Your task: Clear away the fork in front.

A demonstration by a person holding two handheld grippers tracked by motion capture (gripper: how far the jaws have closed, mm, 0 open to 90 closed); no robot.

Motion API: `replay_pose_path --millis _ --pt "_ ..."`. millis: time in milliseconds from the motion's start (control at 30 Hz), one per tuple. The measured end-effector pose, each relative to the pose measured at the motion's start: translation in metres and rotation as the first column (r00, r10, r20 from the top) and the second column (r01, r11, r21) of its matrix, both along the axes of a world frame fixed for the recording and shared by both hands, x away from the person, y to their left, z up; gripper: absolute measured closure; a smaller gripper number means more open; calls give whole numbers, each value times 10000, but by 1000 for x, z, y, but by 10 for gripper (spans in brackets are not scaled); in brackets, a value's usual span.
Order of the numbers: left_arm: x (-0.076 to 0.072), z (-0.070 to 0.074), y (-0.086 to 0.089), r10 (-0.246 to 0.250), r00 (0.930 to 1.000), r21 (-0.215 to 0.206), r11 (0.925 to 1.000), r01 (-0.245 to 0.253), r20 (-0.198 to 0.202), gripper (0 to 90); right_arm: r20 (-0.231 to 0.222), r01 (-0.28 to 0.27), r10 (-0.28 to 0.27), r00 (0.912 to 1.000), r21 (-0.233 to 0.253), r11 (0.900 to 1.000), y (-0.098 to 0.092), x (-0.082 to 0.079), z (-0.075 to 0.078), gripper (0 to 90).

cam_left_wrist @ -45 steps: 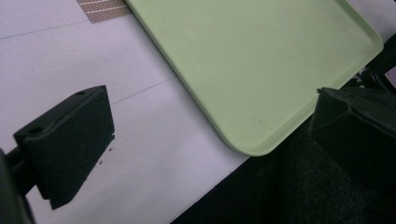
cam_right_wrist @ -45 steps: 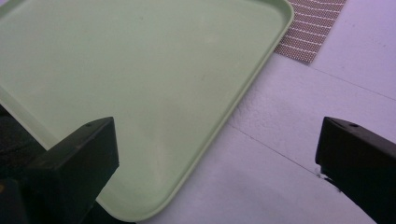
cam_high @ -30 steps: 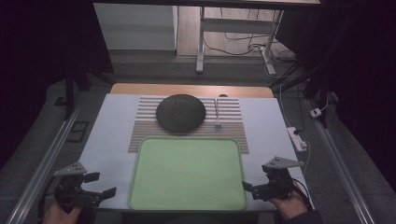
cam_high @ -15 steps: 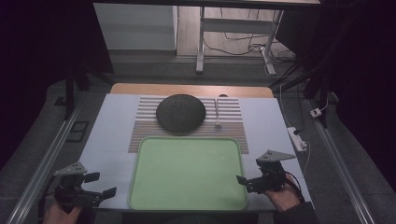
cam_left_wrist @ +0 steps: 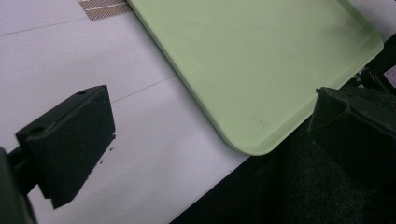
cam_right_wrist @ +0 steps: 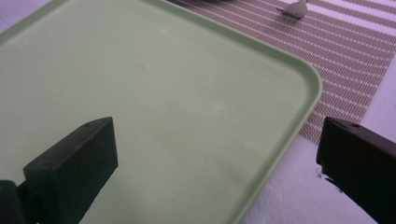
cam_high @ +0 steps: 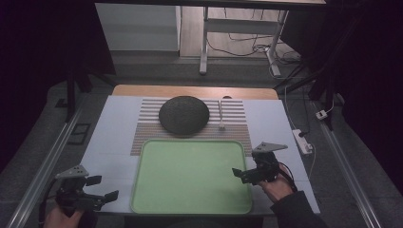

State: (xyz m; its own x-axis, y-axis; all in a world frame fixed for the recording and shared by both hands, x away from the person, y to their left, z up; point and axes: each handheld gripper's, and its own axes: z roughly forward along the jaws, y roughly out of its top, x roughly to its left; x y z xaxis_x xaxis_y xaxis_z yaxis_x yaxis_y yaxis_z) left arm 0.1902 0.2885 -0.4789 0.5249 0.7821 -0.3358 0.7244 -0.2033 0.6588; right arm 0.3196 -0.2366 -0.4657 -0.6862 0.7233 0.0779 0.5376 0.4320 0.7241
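While the right tongs (cam_high: 243,174) hang wide apart over the right edge of the green tray (cam_high: 190,209), they should straddle that rim squarely before closing. The left tongs (cam_high: 105,189), also apart (and holding nothing), wait off its near-left corner on the bench (cam_high: 114,123); probably they take the opposite rim.

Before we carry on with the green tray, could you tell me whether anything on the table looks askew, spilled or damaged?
Nothing stands out. The green tray lies flat and bare, square to the table edge; the dark bowl rests upside down on the striped mat beside a small white spoon. No spills or damage show.
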Motion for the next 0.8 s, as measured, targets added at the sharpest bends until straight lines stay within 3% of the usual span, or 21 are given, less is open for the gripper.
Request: replay_pose_path --millis 633,800 --pt "0 0 0 -25 10000 14 10000 25 -14 8 254 288 -270 9993 -714 9970 31 55 -17 0" --pt "0 0 0 -26 10000 -1 10000 26 -29 8 388 539 -501 9980 -1040 9931 39 76 -19 0"
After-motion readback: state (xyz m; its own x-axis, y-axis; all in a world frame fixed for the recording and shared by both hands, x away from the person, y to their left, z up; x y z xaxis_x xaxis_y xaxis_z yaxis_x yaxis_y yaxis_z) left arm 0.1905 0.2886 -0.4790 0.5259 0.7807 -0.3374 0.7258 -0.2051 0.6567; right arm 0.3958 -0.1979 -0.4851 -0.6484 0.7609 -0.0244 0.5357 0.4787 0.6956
